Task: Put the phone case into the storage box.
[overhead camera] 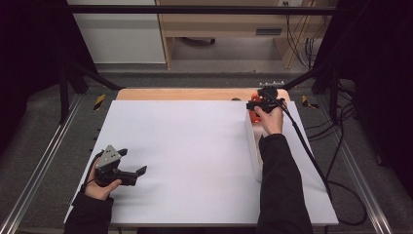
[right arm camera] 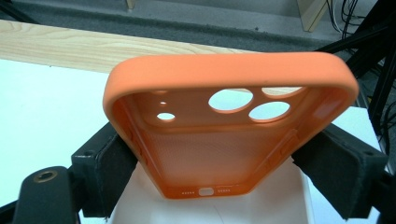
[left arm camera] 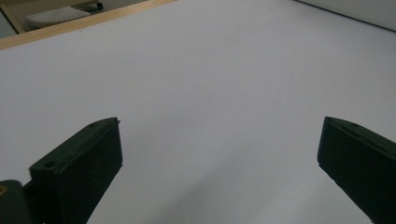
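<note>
Between the right gripper (right arm camera: 224,163) jaws sits the clamped orange phone case (right arm camera: 224,135).

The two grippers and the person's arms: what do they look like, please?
Both arms wear long black sleeves. The left gripper is black, with a grey three-cornered plate on top and two flat, blocky black jaws. The right gripper is also black; its jaws carry dark, rough pads, and a black cable trails from it across the table to its near right edge.
</note>
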The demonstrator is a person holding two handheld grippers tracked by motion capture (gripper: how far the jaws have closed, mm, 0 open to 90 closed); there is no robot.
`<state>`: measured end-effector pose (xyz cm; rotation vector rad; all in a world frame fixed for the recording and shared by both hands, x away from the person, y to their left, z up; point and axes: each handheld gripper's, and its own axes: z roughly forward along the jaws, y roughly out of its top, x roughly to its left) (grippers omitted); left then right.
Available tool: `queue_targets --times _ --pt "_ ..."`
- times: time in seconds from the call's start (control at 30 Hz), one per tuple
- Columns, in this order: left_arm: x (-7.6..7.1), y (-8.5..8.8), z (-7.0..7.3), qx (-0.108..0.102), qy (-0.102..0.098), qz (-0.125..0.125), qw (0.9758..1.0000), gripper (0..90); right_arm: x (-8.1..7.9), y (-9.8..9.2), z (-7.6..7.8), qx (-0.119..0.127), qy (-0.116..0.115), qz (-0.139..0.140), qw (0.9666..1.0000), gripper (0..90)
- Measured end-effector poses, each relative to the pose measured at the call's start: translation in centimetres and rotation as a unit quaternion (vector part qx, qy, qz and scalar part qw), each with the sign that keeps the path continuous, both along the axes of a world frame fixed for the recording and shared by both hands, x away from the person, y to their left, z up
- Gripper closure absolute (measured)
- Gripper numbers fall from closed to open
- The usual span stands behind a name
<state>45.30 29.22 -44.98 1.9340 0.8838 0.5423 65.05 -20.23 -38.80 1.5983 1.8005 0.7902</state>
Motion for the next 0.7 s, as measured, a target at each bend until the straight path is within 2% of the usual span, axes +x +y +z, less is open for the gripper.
queue_targets --times 0.7 --pt "0.02 0.01 -0.01 0.001 0.000 0.000 1.0000 0.0 0.11 0.08 -0.60 -0.007 0.002 0.003 1.0000 15.4"
